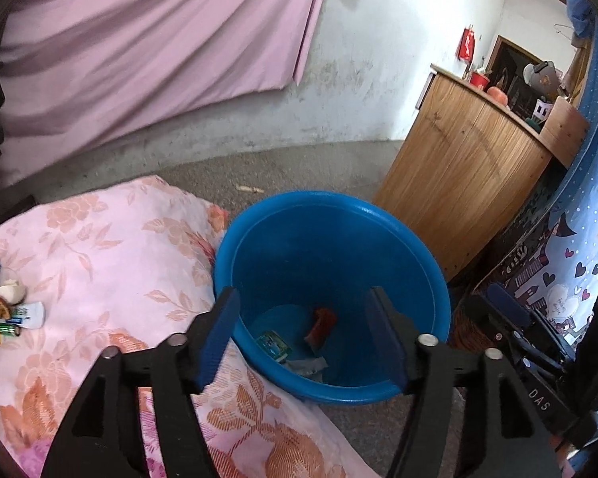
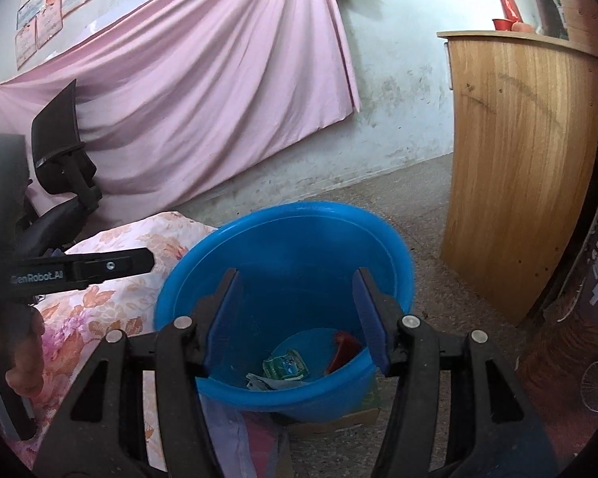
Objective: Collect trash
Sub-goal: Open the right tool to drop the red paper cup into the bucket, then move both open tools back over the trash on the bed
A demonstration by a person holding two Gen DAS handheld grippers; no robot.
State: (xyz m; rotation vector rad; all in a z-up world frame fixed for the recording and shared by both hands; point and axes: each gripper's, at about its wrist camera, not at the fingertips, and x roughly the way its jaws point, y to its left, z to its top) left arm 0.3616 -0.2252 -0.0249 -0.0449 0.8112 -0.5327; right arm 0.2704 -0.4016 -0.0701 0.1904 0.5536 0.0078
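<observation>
Evidently you held both the left gripper [image 1: 305,330] and right gripper [image 2: 297,310] spread wide, empty, above the blue bucket [image 1: 410,239] holding wrappers [image 1: 273,344].

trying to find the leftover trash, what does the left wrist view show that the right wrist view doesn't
Only the left wrist view shows the leftover litter on the flowered bedspread: small batteries and wrappers at its far left edge.

Only the right wrist view shows the black office chair and the left gripper's side.

Both show the blue bucket holding a red piece, a green packet and a grey wrapper, plus the wooden cabinet. Both grippers are open and empty.
</observation>
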